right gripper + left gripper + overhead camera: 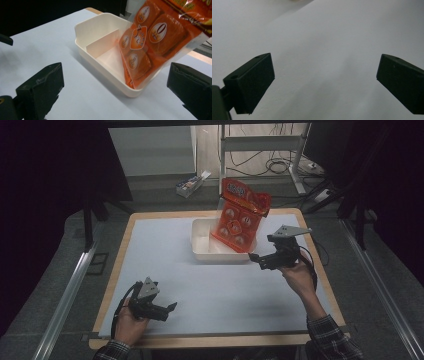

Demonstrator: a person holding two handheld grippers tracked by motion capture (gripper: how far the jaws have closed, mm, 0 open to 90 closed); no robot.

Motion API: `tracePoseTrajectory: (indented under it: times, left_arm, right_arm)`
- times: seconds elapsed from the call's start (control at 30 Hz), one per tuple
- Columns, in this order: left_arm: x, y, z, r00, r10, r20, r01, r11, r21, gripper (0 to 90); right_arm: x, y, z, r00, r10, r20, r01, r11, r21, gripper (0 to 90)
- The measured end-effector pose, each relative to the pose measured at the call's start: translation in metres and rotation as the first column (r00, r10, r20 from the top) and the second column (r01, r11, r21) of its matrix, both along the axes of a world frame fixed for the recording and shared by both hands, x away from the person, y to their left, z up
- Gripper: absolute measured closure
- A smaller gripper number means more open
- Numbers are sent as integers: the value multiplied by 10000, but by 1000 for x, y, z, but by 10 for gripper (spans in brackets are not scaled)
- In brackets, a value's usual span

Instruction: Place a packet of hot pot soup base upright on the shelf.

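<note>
Orange snack bag (239, 217) standing tilted in white divided tray (202, 251), far side of bench (165, 265). Right claw (256, 258) just beside tray, spread wide, holding nothing. Left claw (172, 307) well apart at near edge, spread wide, likewise bare.

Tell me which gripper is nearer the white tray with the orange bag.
The right gripper: its open jaws sit just off the white tray holding the orange bag. The left gripper rests far off, near the table's front edge.

high view overhead, tongs views low
</note>
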State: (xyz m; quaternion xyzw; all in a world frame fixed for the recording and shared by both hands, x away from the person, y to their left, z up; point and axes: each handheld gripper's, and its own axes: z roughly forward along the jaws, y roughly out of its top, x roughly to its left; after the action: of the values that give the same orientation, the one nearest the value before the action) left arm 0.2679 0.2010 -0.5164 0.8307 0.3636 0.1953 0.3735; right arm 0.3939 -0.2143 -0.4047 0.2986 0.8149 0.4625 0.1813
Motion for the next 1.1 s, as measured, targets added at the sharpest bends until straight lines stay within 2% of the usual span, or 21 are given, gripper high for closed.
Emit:
tracePoseTrajectory:
  times: [0.17, 0.6, 0.8, 1.0, 1.1]
  left_arm:
    - [0, 0, 0, 10000, -1, 19, 1, 10000, 39, 13]
    - [-1, -1, 0, 10000, -2, 68, 2, 10000, 73, 13]
    - [-1, -2, 0, 10000, -38, 90, 37, 9999, 131, 13]
    - [-1, -2, 0, 9999, -71, 122, 68, 9998, 186, 13]
    - [-1, -2, 0, 9999, -78, 123, 75, 9998, 196, 13]
  right_arm:
    - [-8, -5, -2, 9990, -413, 143, 411, 9990, 191, 0]
    - [-30, -8, -20, 9994, -174, -294, 173, 9998, -46, 0]
    - [-45, -12, -25, 9997, -113, -210, 111, 9999, -100, 0]
    - [-55, -16, -31, 9998, -149, -151, 150, 9999, 47, 0]
    - [-57, -17, -37, 9996, -245, -139, 243, 9996, -150, 0]
